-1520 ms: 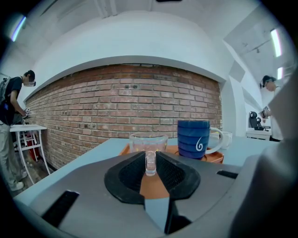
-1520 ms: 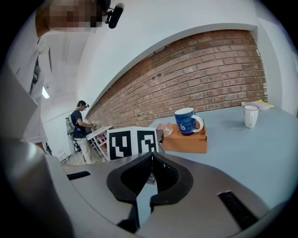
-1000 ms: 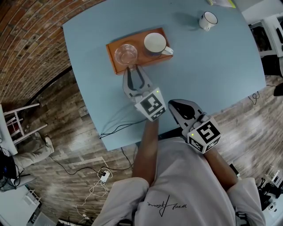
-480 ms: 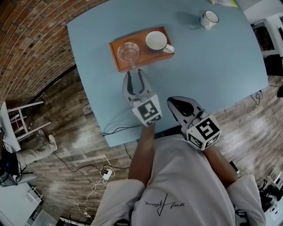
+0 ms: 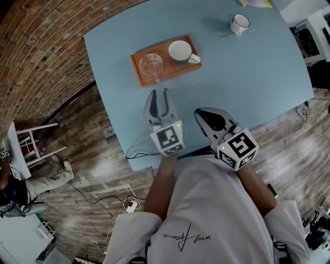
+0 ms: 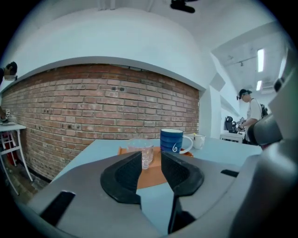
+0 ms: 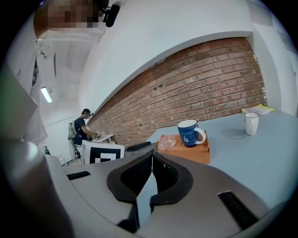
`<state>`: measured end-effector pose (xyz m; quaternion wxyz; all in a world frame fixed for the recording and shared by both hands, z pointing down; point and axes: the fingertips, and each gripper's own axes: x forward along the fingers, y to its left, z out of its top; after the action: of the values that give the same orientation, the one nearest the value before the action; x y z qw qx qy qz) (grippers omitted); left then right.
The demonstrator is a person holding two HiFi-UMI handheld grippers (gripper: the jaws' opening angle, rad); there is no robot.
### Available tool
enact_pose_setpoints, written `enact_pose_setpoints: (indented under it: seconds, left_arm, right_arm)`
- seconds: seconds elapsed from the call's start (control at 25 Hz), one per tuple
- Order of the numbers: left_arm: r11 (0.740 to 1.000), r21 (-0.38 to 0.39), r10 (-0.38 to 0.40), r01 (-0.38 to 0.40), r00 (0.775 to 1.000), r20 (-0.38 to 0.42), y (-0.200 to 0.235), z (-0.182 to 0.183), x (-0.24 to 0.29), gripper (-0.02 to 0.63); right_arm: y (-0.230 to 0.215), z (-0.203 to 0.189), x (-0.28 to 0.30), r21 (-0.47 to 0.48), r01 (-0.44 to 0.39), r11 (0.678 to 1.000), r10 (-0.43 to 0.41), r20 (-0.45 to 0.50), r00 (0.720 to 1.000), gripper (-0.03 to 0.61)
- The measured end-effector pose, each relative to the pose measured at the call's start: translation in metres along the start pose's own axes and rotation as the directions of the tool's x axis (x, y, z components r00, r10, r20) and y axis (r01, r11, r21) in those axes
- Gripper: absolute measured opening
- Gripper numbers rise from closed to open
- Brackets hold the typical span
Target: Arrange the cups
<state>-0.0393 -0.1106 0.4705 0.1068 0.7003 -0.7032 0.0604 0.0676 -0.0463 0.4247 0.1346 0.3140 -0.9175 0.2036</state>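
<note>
An orange tray point(image 5: 166, 72) lies on the blue table point(image 5: 247, 77), far left of middle. On it stand a clear glass point(image 5: 151, 64) and a blue mug point(image 5: 180, 51) with a white inside. A small white mug point(image 5: 240, 23) stands alone at the far right. My left gripper point(image 5: 159, 93) hangs just short of the tray's near edge. Its jaws have just been opening and nothing is between them. The left gripper view shows the glass point(image 6: 143, 149) and blue mug point(image 6: 172, 140) beyond the open jaws. My right gripper point(image 5: 206, 114) is shut and empty near the table's front edge.
A yellow-green paper point(image 5: 258, 3) lies at the table's far edge. Cables point(image 5: 139, 149) hang off the front edge onto the wooden floor. A white chair point(image 5: 28, 142) stands at the left. A person point(image 6: 251, 109) stands in the room's background.
My left gripper has drawn back from the glass toward me and risen a little, with its jaws wider. The glass stays on the tray. The right gripper has kept still.
</note>
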Motion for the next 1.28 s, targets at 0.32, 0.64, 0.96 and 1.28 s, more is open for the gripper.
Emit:
enact_pose_setpoints:
  seconds: [0.32,0.64,0.96,1.28]
  left_arm:
    - [0.994,0.013,-0.108,0.108,0.994,-0.011,-0.015,0.009,-0.025,0.086]
    - [0.982,0.009,-0.191,0.191,0.982,0.006,-0.024,0.029,-0.044,0.036]
    - [0.961,0.029,-0.275,0.275,0.961,-0.004,-0.032,0.035,-0.054,0.009]
    - [0.951,0.007,-0.310,0.310,0.951,0.003,-0.038,0.042,-0.054,0.009]
  right_arm:
    - [-0.001,0.012,-0.002,-0.006,0.015,1.000,-0.015,0.055,0.998,0.021]
    - [-0.011,0.024,-0.004,-0.002,0.043,0.999,-0.042,0.108,0.993,0.021]
    - [-0.012,0.036,-0.003,-0.050,0.025,0.998,-0.019,0.125,0.992,0.021]
    - [-0.013,0.050,-0.001,-0.176,-0.070,0.982,0.088,0.099,0.991,0.021]
